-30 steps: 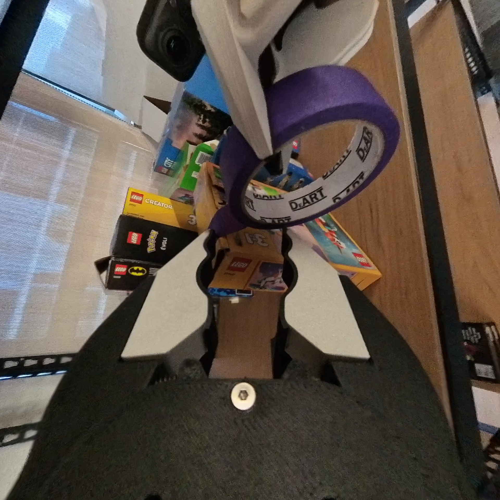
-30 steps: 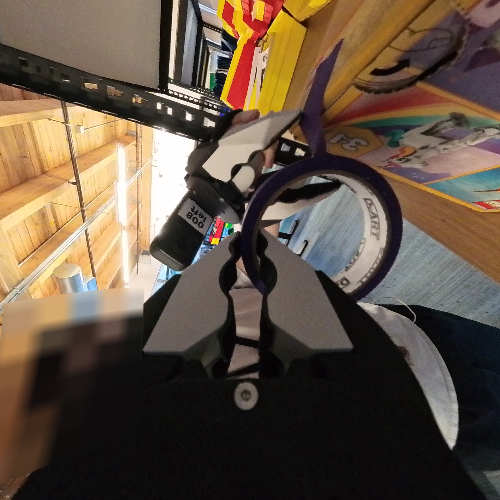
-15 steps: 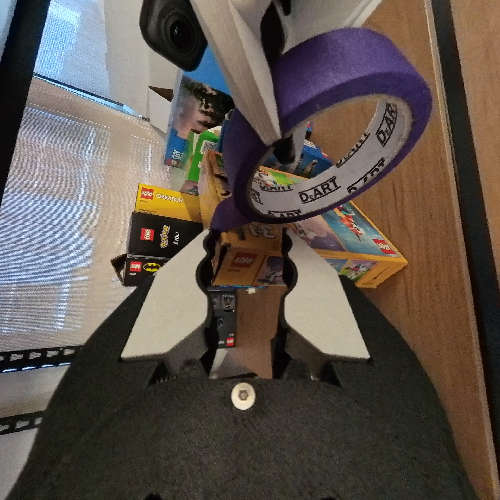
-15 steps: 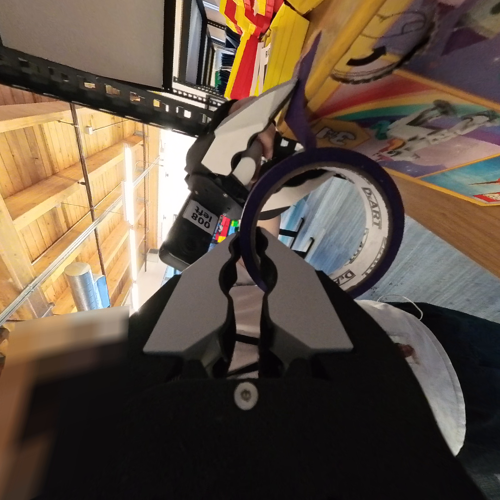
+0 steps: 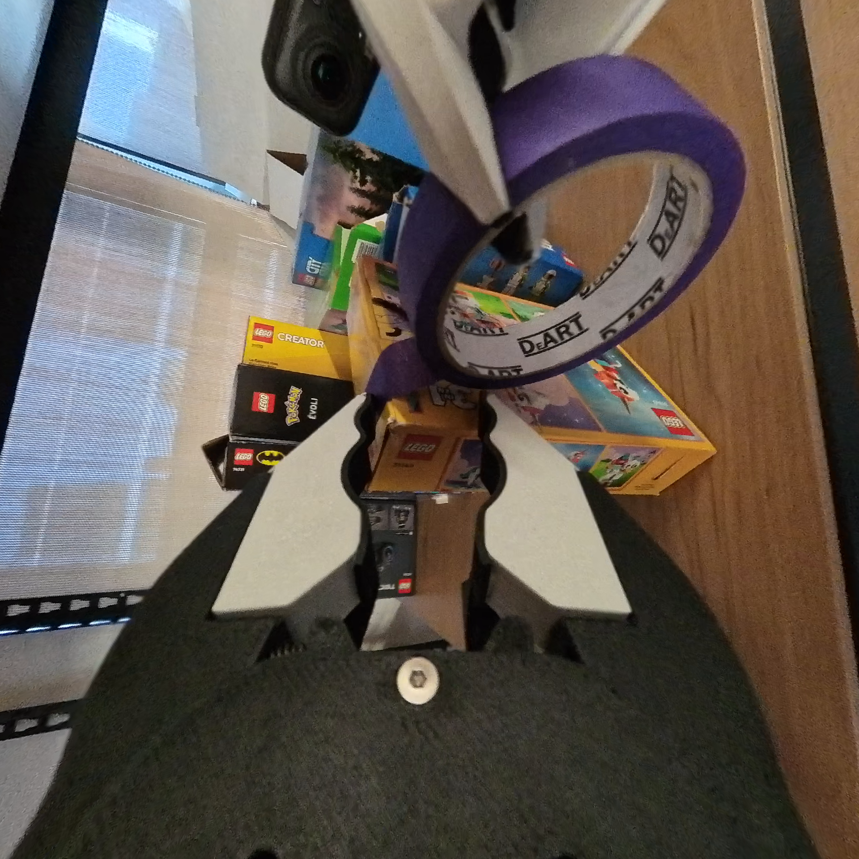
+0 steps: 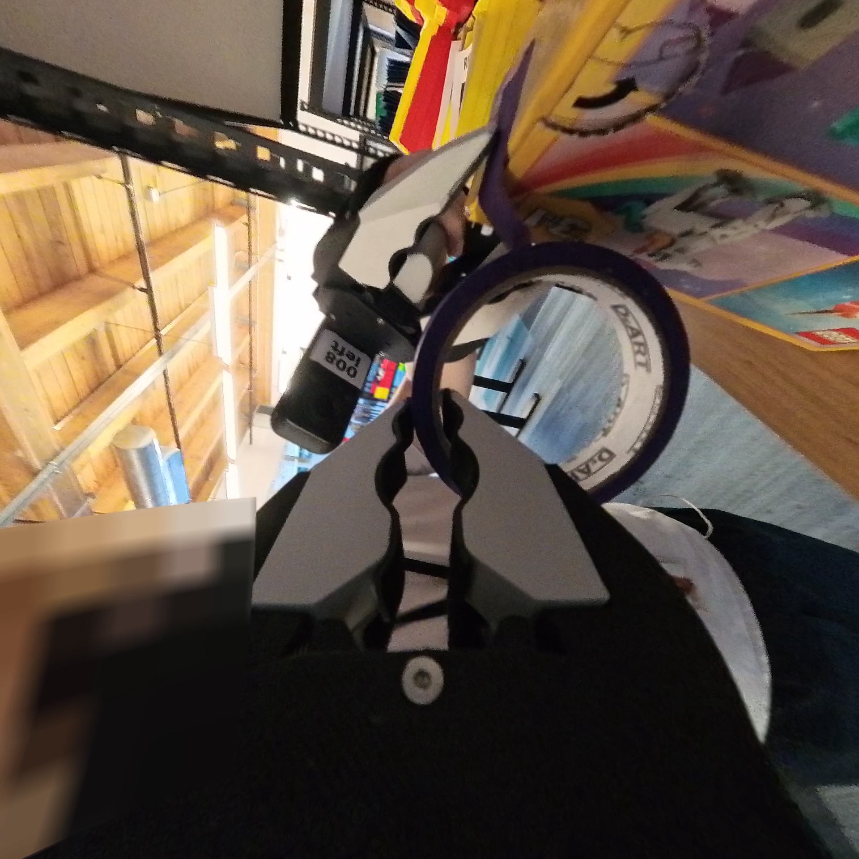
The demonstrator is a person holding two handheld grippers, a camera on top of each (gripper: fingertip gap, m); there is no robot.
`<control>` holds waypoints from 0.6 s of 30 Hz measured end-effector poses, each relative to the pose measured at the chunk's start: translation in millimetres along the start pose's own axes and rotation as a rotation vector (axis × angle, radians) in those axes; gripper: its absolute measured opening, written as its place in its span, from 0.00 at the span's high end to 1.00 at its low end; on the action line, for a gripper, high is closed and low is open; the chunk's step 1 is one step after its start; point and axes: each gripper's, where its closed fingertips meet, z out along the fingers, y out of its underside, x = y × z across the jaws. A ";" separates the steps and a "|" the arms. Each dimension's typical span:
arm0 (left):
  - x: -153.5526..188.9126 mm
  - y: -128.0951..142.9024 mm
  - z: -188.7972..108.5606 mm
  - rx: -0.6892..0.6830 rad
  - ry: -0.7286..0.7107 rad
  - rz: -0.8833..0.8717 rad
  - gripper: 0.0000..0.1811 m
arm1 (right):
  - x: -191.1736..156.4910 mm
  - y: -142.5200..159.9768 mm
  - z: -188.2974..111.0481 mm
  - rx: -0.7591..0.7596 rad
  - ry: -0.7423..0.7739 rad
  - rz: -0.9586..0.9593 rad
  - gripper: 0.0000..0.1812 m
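Observation:
A roll of purple tape (image 5: pixel 604 153) with a white printed core hangs in the air, also in the right wrist view (image 6: pixel 650 297). My right gripper (image 6: pixel 426 402) is shut on the roll's ring; in the left wrist view it (image 5: pixel 516 227) reaches down from the top. A loose purple tape tail (image 5: pixel 395 372) hangs off the roll and lies just above my left gripper (image 5: pixel 425 399), which is open and holds nothing. In the right wrist view the tail (image 6: pixel 502 195) runs up beside the tip of one of the left gripper's fingers (image 6: pixel 418 186).
A large yellow toy box (image 5: pixel 627 418) lies on a wooden shelf (image 5: pixel 720 604), with black boxes (image 5: pixel 279 404) and blue boxes (image 5: pixel 325 223) stacked beside it. A black metal shelf frame (image 5: pixel 813 232) runs along the right. A perforated black rail (image 6: pixel 139 107) crosses the right wrist view. The tips of one gripper are about 8 cm away from the tips of the other.
Both grippers have shifted slightly relative to the boxes, and the yellow box looks closer in the right wrist view. The right gripper still holds the roll. The left jaws stay open.

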 end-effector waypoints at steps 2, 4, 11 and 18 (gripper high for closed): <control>-0.8 -1.3 -0.1 0.011 0.000 -0.037 0.76 | 2.2 3.1 -1.3 -0.013 0.025 -0.043 0.92; -1.4 -2.1 0.0 0.028 -0.008 -0.063 0.76 | -0.1 4.2 -4.3 -0.010 0.028 -0.073 0.87; 2.4 -2.8 2.1 0.036 -0.014 -0.082 0.70 | 3.9 8.6 -7.6 -0.021 0.068 -0.123 0.82; 2.9 -5.2 2.3 0.064 -0.015 -0.105 0.71 | 13.2 17.2 -1.8 -0.064 0.032 -0.312 0.83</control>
